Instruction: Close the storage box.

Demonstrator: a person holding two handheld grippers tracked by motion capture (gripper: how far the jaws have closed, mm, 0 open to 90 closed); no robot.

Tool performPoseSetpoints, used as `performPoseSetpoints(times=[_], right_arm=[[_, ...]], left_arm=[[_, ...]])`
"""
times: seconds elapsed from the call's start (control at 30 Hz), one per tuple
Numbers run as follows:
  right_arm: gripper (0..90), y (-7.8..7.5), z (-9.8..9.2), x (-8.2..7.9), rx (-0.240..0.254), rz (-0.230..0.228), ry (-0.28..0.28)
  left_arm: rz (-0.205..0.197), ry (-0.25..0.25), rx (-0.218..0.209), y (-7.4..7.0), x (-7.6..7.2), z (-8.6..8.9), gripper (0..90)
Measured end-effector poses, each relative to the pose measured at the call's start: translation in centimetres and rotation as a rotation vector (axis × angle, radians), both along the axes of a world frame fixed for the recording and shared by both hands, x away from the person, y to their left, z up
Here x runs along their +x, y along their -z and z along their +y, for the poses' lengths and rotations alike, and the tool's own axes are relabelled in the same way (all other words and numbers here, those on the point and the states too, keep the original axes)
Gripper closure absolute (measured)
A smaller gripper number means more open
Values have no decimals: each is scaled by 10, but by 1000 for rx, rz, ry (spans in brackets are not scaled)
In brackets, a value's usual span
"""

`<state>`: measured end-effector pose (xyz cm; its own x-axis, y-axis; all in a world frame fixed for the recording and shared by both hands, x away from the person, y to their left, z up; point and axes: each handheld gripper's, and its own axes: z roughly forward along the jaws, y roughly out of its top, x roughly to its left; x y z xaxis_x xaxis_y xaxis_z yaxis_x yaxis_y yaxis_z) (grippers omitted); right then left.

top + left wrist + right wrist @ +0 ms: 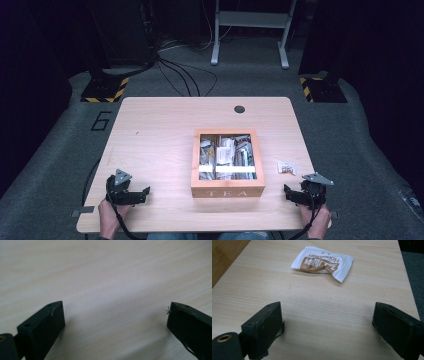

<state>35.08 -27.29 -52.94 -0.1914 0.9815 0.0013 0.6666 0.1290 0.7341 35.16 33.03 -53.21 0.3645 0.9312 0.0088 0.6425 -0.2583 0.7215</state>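
Table (160,125) is light wood w/ a small dark hole (239,109) at 12 o'clock near the far edge. I see a wooden tea box (228,163) just right of centre, lid shut, clear window on top showing packets packed inside, "TEA" lettered on its near wall. At abt 3 o'clock from the box, near it but apart, lies one loose white-and-brown sachet (286,168) flat on the tabletop. My left gripper (142,194) sits at 7 o'clock by the near edge, held in a hand (110,217); in the left gripper view its jaws stand wide apart w/ nothing between, bare wood under them. Right gripper (289,192) is at 5 o'clock, hand (317,222) behind it; jaws also spread wide, empty, w/ the sachet (322,263) lying ahead of them at 12, well clear of both tips.
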Motion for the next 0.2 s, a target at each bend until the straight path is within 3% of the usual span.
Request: performPoseSetpoints(times=[0.2], right_arm=[[81, 0, 0, 0, 3, 1, 5]], left_arm=[[9, 6, 1, -1, 0, 1, 0]])
